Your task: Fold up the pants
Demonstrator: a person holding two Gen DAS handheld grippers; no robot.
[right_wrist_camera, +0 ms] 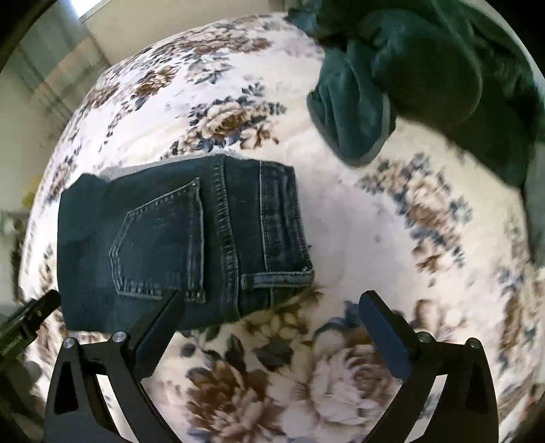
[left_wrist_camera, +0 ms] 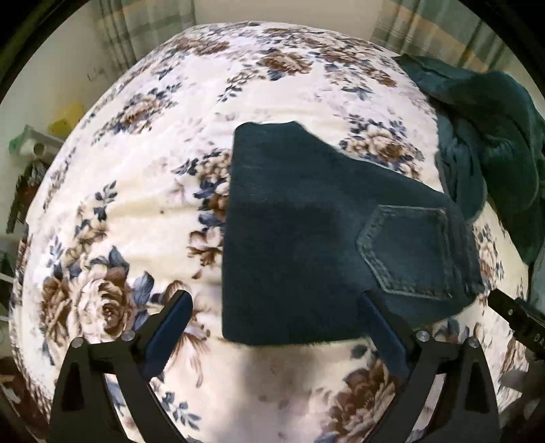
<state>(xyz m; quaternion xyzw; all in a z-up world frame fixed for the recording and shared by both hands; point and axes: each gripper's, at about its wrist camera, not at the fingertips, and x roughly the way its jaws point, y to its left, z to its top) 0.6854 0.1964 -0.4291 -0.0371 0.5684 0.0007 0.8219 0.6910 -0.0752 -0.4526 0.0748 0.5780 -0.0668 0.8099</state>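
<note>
Dark blue jeans [left_wrist_camera: 306,231] lie folded into a compact stack on the floral bedspread [left_wrist_camera: 136,211], a back pocket facing up. They also show in the right wrist view [right_wrist_camera: 177,245], with the waistband to the right. My left gripper [left_wrist_camera: 276,300] is open and empty, hovering over the stack's near edge. My right gripper [right_wrist_camera: 272,300] is open and empty, over the stack's near right corner and the bedspread [right_wrist_camera: 357,221]. The tip of the other gripper [left_wrist_camera: 514,317] shows at the right edge of the left wrist view.
A rumpled dark green garment [left_wrist_camera: 490,143] lies heaped on the bed beyond the jeans; it fills the top right of the right wrist view [right_wrist_camera: 425,68]. Checked curtains [left_wrist_camera: 425,24] hang behind the bed. A shelf with small items [left_wrist_camera: 37,143] stands at left.
</note>
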